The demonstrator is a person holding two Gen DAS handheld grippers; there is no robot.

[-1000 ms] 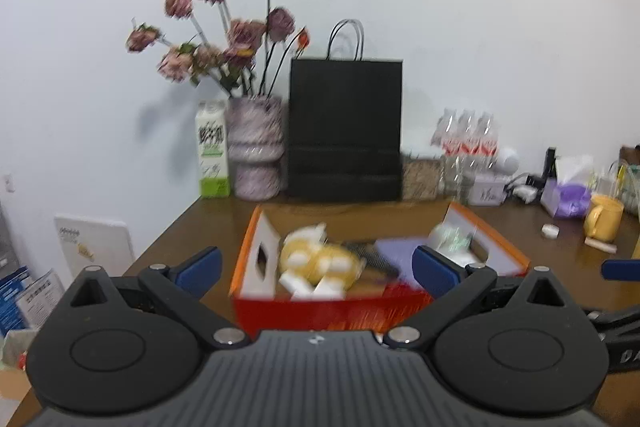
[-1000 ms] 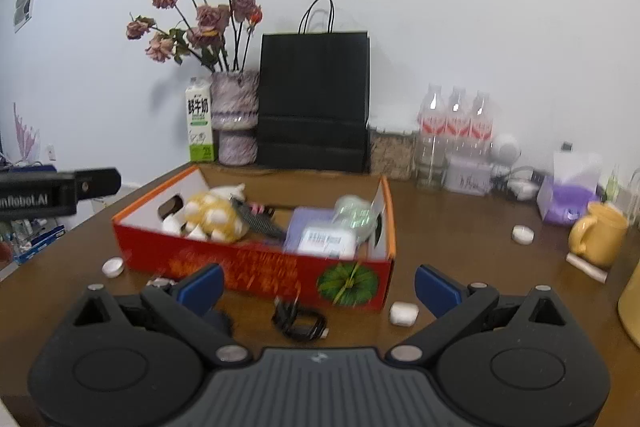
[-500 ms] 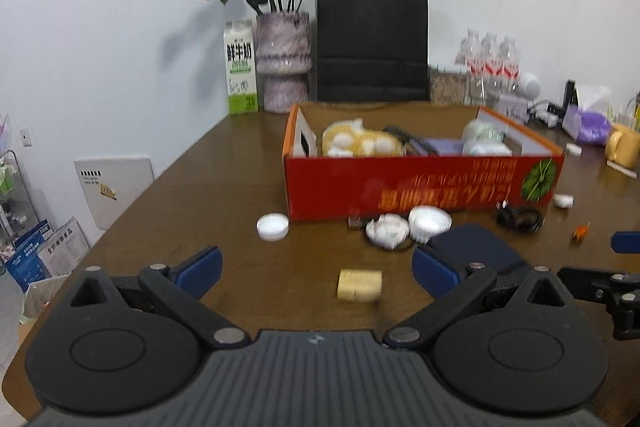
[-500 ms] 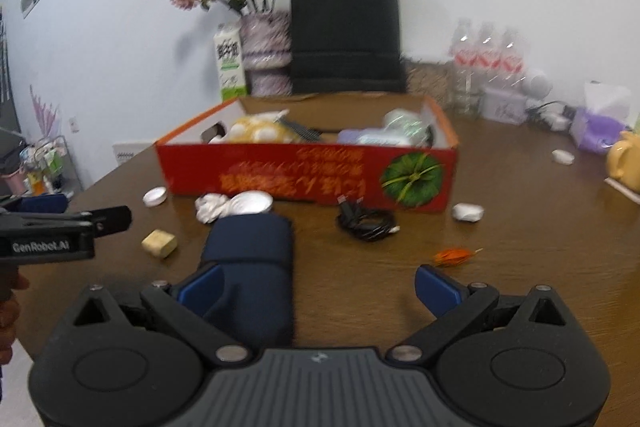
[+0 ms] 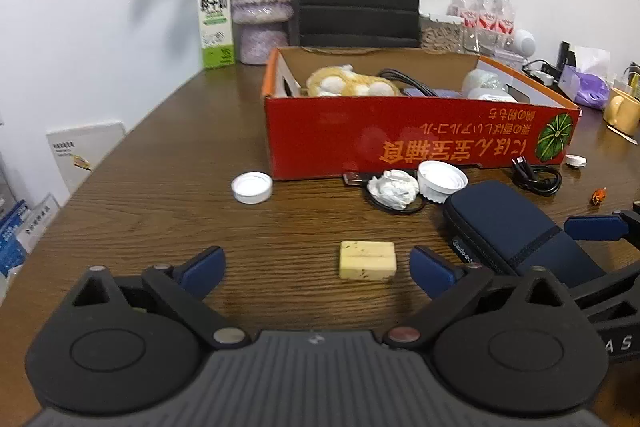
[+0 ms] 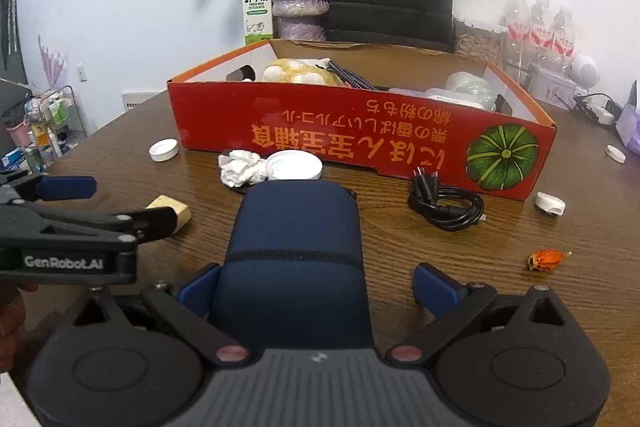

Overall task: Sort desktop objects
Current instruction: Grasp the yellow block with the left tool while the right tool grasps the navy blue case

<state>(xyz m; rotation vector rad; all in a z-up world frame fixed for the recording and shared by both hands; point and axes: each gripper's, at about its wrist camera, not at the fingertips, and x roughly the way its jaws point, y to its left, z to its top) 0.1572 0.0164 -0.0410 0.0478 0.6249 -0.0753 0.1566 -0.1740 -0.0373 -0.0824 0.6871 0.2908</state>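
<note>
Holding a plush toy (image 5: 352, 85): red box (image 5: 400, 143).

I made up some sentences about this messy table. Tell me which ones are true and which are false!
1. The yellow block lies between the left gripper's wide fingers, untouched. True; those jaws are closing.
2. The red box is empty. False; a plush toy and other things lie in it.
3. The navy case stands inside the box. False; it lies on the table.
4. A black cable lies in front of the box. True.
</note>
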